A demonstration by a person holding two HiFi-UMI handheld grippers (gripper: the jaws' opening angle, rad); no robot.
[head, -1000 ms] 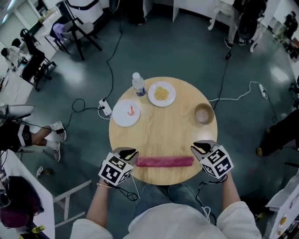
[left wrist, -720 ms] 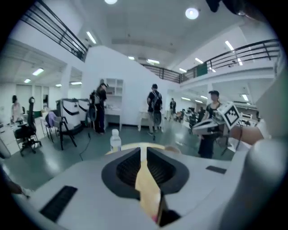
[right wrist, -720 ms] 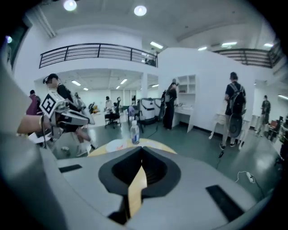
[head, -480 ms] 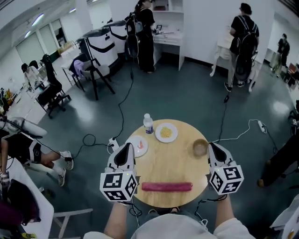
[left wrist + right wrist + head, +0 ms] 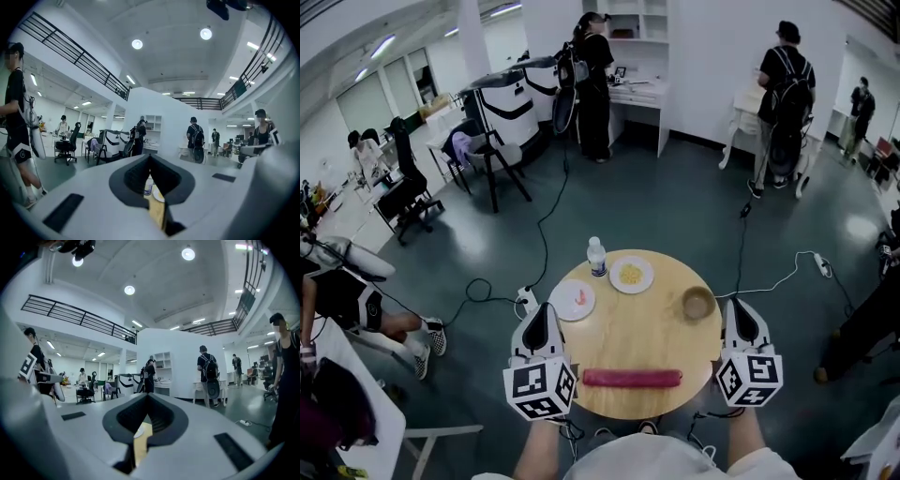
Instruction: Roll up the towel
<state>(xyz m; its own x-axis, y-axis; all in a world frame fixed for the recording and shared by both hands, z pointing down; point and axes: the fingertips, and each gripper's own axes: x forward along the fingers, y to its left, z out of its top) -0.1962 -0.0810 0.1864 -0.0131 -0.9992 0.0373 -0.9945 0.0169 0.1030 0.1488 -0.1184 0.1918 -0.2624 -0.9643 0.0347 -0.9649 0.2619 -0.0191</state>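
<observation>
The red towel [image 5: 633, 378] lies rolled into a long tight tube near the front edge of the round wooden table [image 5: 642, 328]. My left gripper [image 5: 543, 315] hovers off the roll's left end, lifted above the table and pointing level, with its jaws shut and nothing in them. Off the right end my right gripper [image 5: 741, 313] is held the same way, shut and empty. Neither touches the towel. In the left gripper view the jaws [image 5: 150, 160] meet at the tips. The right gripper view shows its jaws [image 5: 149, 398] closed too. The towel is hidden in both gripper views.
At the table's far side stand a water bottle [image 5: 597, 256], a plate of yellow food [image 5: 632, 275], a white plate with a pink item [image 5: 573, 299] and a brown bowl [image 5: 698, 303]. Cables and a power strip [image 5: 525, 300] lie on the floor. People stand by desks far off.
Both grippers let go of the roll's ends, shut, rose off the table and turned from pointing down to level. The head view tilted up. The towel has stayed where it was.
</observation>
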